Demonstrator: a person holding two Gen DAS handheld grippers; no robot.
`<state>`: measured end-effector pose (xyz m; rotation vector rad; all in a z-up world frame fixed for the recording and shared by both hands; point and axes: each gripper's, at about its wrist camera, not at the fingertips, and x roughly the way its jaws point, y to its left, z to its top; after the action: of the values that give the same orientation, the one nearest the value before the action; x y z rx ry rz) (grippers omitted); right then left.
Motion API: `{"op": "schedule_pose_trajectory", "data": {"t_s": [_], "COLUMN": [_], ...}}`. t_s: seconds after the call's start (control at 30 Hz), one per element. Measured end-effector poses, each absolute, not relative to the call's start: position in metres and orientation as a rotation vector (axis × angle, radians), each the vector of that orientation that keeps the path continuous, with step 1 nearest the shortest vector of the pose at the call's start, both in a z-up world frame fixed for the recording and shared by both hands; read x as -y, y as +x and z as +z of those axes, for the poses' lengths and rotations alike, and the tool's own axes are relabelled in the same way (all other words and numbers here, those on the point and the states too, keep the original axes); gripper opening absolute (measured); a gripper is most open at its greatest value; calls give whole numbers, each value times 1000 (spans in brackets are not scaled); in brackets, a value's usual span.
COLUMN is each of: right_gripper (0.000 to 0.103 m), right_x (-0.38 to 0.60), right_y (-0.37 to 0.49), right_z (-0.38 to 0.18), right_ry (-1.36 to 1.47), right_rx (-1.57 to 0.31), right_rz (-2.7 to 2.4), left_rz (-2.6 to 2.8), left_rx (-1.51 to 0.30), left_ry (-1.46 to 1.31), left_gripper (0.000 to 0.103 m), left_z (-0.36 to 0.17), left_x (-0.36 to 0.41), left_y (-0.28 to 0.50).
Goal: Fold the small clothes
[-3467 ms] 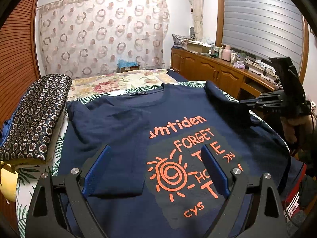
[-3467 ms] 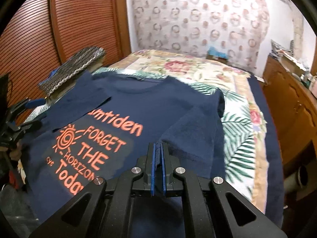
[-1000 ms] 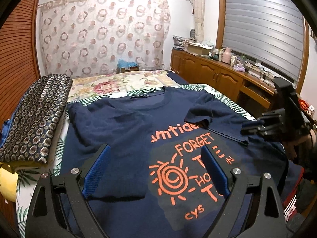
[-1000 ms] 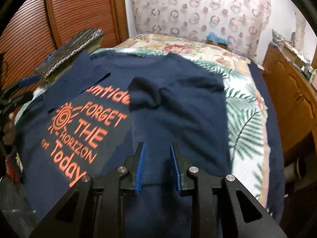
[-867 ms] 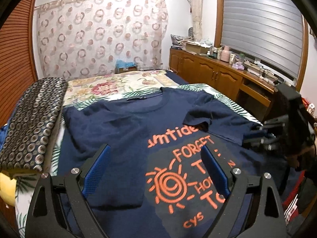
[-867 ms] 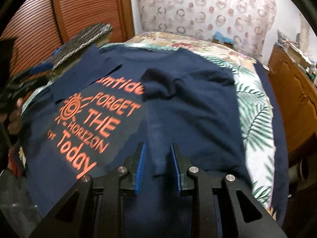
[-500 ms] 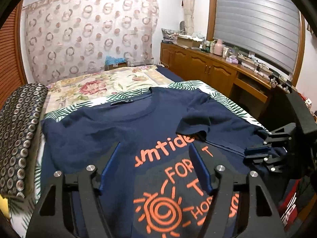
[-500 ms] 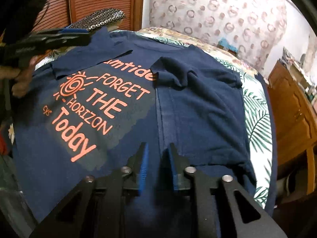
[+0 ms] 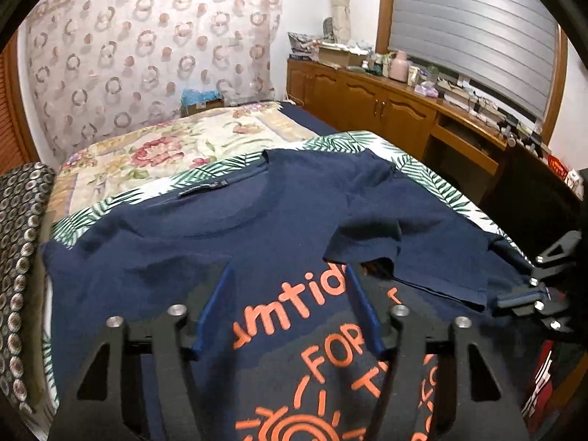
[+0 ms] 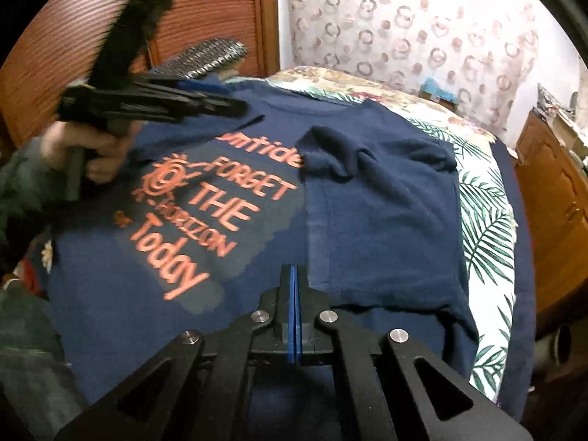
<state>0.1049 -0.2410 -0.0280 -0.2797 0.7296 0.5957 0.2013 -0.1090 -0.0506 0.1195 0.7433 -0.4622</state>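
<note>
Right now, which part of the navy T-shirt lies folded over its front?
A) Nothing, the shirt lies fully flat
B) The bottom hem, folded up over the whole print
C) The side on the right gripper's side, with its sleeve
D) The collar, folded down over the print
C: in the right wrist view, the folded panel of the navy T-shirt covers the end of the orange print, with the sleeve bunched on top.

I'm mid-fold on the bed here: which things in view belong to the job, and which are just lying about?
Part of the job:
- navy T-shirt, one side folded in
- left gripper, closing, nothing between its pads
- right gripper, shut, empty

Just lying about:
- patterned folded cloth beside the shirt
- floral bedspread
- clutter on the wooden cabinet
</note>
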Motion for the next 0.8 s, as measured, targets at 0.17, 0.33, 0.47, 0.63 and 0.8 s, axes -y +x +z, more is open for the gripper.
{"op": "schedule_pose_trajectory", "data": {"t_s": [0.17, 0.33, 0.47, 0.63, 0.8], "right_gripper": [0, 0, 7, 26, 28], "right_x": [245, 266, 285, 298, 301], "right_y": [103, 122, 146, 176, 205], "right_z": [-25, -17, -14, -15, -13], "right_ry": [-277, -225, -192, -174, -145], "right_rx": [-723, -710, -718, -741, -750], "right_rz": [565, 464, 403, 342, 337], "left_rz": [-506, -549, -585, -632, -632], "left_rx": [-782, -814, -860, -895, -882], "left_ry": [124, 130, 153, 172, 172], "left_gripper": [51, 45, 45, 20, 4], "left_z": [-57, -60, -70, -76, -63], "left_x": [126, 142, 155, 162, 154], "left_y": [220, 236, 244, 250, 247]}}
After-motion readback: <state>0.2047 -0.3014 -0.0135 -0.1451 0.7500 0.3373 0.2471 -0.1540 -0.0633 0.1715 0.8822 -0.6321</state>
